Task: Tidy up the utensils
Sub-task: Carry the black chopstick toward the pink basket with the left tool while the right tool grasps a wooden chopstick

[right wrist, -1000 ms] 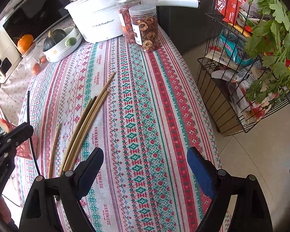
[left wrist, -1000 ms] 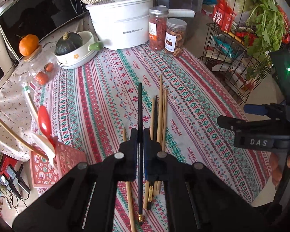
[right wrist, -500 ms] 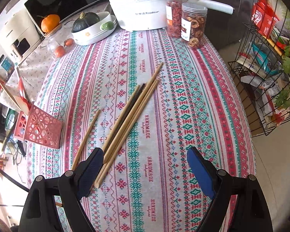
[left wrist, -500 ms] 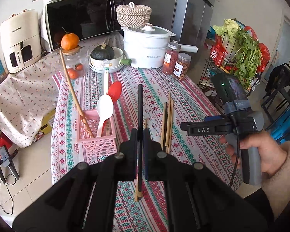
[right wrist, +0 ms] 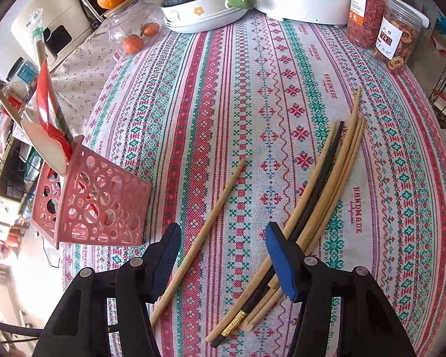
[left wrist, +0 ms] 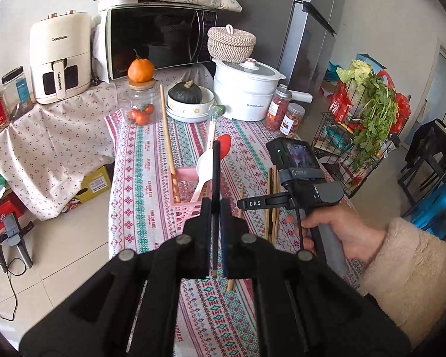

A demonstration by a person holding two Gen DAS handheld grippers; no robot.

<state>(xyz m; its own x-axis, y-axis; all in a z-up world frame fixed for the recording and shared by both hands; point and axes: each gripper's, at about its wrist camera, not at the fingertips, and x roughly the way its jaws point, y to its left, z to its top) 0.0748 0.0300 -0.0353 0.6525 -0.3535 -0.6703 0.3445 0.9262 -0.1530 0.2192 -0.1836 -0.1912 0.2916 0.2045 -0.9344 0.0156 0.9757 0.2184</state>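
**Utensil sorting: stock of tabletop at pink basket**

Left claw [left wrist: 215, 217]: shut tight on one black chopstick [left wrist: 216, 175], gripped near the butt end, shaft pointed up and away, raised above the near edge of the pink basket [left wrist: 185, 205].

Right claw [right wrist: 223, 255]: partly open, jaws just closed in from a wider spread, pads touching nothing; held low over the striped tabletop [right wrist: 223, 95] to the right of the pink basket. Single wooden chopstick [right wrist: 205, 232] lying flat between the jaws, not gripped. Held by a hand [left wrist: 339, 232] in a fleecy cream sleeve [left wrist: 410, 279].

Chopstick bundle [right wrist: 321, 196]: several wooden sticks and one black stick with a gold band, lying close together on the cloth, farther right of the pink basket than the single stick; blue right-hand pad just over their lower ends.

Pink basket: perforated plastic, near the left edge of the tabletop. Held a white spoon [left wrist: 203, 166], a red spoon [left wrist: 224, 144], one long wooden stick [left wrist: 168, 139].

Beyond the basket, at the far end: glass jar [left wrist: 139, 107] with an orange on its lid, bowl with a dark squash [left wrist: 185, 92], white pot [left wrist: 246, 89].
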